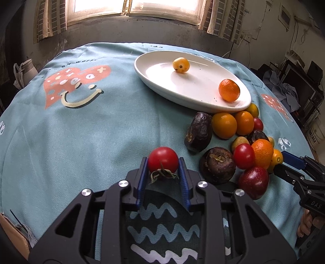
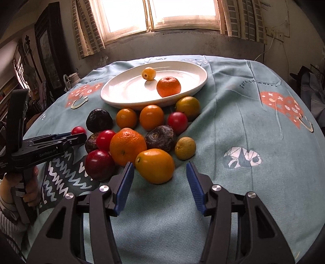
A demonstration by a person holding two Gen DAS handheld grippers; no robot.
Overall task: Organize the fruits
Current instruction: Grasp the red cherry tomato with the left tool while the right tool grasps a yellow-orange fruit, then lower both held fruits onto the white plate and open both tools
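The left claw point(image 1: 163, 167) is clenched on a red tomato point(image 1: 163, 159); the right claw point(image 2: 160, 170) stands released around a yellow-orange fruit point(image 2: 155, 165) lying at the fruit pile's point(image 2: 140, 130) near edge. Beyond, a white plate point(image 2: 121, 89) sits on the teal-clothed counter point(image 2: 233, 126) under a bright curtained window point(image 2: 162, 14)

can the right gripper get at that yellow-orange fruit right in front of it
Probably yes: the right gripper is open with the yellow-orange fruit just ahead, nothing between; the big orange crowds one side.

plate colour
Plain white plate, clearest in the right wrist view.
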